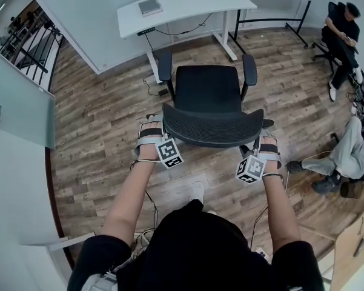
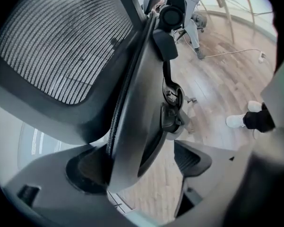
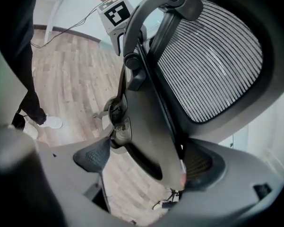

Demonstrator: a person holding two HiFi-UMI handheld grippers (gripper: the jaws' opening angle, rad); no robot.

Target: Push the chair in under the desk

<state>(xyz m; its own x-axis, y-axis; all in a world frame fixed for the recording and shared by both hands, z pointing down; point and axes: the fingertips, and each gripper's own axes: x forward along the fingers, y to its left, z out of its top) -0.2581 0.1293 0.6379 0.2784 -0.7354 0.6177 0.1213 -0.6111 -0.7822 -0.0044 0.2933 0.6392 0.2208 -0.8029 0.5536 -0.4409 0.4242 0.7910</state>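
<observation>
Jaws on your left gripper point(image 2: 139, 167) and right gripper point(image 3: 146, 160) both stand wide, each straddling a side edge of the backrest point(image 1: 212, 126) without clamping it, so a push may slip off or twist it round. Your chair point(image 1: 207, 93) stands well short of the desk point(image 1: 188, 5); push unevenly and an armrest point(image 1: 249, 68) could strike a desk leg point(image 1: 224, 41).

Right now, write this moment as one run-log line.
left gripper open astride backrest | right gripper open astride backrest | chair not yet under desk
</observation>
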